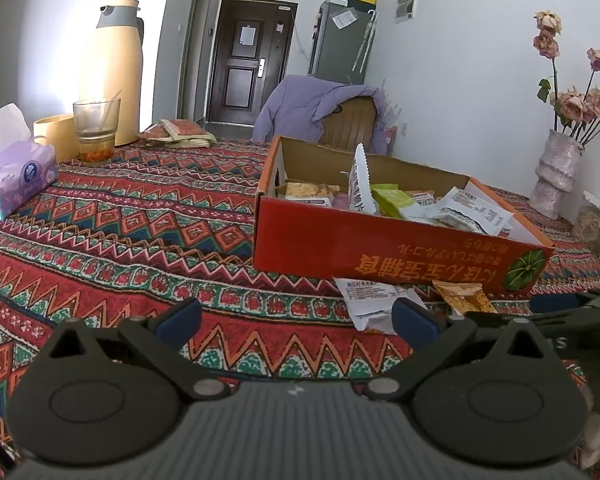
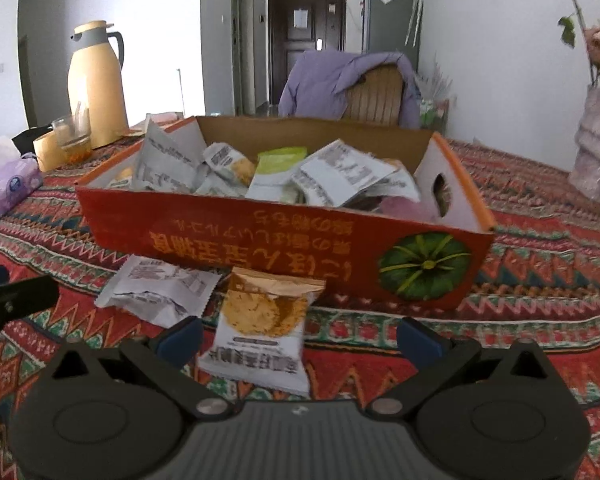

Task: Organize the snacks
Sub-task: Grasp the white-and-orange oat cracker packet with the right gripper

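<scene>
An orange cardboard box [image 1: 388, 248] [image 2: 260, 236] holding several snack packets stands on the patterned tablecloth. Two packets lie in front of it: a white one [image 1: 370, 300] [image 2: 160, 292] and an orange-and-white cracker packet [image 1: 466, 298] [image 2: 262, 328]. My left gripper [image 1: 296, 320] is open over bare cloth, with the white packet by its right finger. My right gripper [image 2: 298, 338] is open around the cracker packet, which lies flat between the fingers, nearer the left one, untouched. Part of the right gripper [image 1: 572, 308] shows at the left view's right edge.
A tissue pack [image 1: 16, 176] [image 2: 8, 184], a glass [image 1: 96, 128], a yellow jug [image 1: 112, 68] [image 2: 96, 84] and more packets [image 1: 180, 134] sit at the far left. A vase of flowers [image 1: 556, 176] [image 2: 598, 148] stands right. A chair with a purple jacket [image 1: 320, 108] is behind.
</scene>
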